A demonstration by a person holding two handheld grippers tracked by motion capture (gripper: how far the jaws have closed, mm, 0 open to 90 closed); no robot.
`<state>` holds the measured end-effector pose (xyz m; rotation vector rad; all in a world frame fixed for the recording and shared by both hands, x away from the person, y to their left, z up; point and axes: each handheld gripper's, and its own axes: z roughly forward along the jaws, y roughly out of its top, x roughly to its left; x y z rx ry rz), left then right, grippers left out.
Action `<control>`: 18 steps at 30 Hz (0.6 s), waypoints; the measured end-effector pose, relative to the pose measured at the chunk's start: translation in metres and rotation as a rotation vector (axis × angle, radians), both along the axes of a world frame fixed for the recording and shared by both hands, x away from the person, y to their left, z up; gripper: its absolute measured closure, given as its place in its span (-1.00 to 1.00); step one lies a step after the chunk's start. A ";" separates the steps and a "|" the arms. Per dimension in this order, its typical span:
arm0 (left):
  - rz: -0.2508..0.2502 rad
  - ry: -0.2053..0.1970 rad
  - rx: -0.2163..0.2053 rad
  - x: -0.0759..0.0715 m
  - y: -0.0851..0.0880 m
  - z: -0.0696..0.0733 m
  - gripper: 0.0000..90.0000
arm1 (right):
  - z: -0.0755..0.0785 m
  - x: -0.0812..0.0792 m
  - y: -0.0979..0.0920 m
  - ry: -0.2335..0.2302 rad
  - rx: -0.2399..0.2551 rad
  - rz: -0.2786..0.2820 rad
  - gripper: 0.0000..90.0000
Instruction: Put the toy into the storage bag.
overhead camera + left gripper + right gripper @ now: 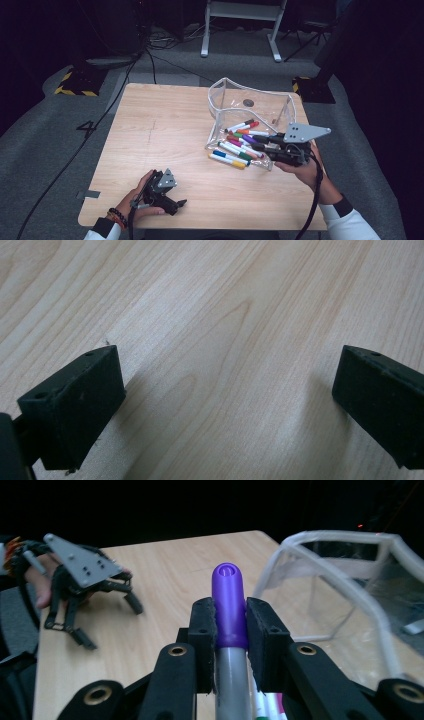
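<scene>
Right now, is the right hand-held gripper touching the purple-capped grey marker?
Touching. In the right gripper view, the right hand-held gripper has both black pads pressed against the purple-capped grey marker, with no gap showing.

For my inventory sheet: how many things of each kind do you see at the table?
Markers: about 8, overlapping, counting the purple marker held
Clear pouch: 1
Hand-held grippers: 2, left hand-held gripper, right hand-held gripper
Total: about 11

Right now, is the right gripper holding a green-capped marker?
No: the right gripper has its jaws clamped on a purple-capped grey marker.
</scene>
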<state>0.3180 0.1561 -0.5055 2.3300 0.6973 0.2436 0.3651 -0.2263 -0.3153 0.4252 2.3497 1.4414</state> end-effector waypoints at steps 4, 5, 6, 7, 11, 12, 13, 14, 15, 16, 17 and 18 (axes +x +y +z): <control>0.000 0.000 0.001 0.000 0.000 0.000 -0.99 | 0.018 0.006 -0.002 -0.012 -0.009 -0.016 0.65; 0.000 0.000 0.001 0.000 0.000 0.000 -0.99 | 0.022 0.007 -0.003 -0.016 -0.007 -0.019 0.65; 0.000 0.000 0.001 0.000 0.000 0.000 -0.99 | 0.026 0.009 -0.003 -0.018 -0.010 -0.026 0.65; 0.000 0.000 0.000 0.000 0.000 0.000 -0.99 | 0.031 0.012 -0.004 -0.020 -0.012 -0.032 0.65; -0.001 0.000 0.001 0.000 0.000 0.000 -0.99 | 0.045 0.020 -0.007 -0.039 -0.018 -0.061 0.65; -0.001 0.000 0.001 0.000 0.000 0.000 -0.99 | 0.048 0.023 -0.008 -0.037 -0.016 -0.063 0.65; -0.001 0.000 0.001 0.000 0.000 0.000 -0.99 | 0.051 0.027 -0.008 -0.032 -0.012 -0.069 0.65; 0.000 0.000 0.001 0.000 0.000 0.000 -0.99 | 0.053 0.030 -0.008 -0.039 -0.026 -0.081 0.65; -0.001 0.000 0.001 0.000 0.000 0.000 -0.99 | 0.055 0.035 -0.008 -0.038 -0.033 -0.092 0.65; 0.000 0.000 0.001 0.000 0.000 0.000 -0.99 | 0.056 0.041 -0.008 -0.032 -0.031 -0.099 0.66; 0.000 0.000 0.001 0.000 0.000 0.000 -0.99 | 0.058 0.046 -0.008 -0.031 -0.040 -0.113 0.65; -0.001 0.000 0.001 0.000 0.000 0.000 -0.99 | 0.058 0.051 -0.007 -0.024 -0.044 -0.120 0.65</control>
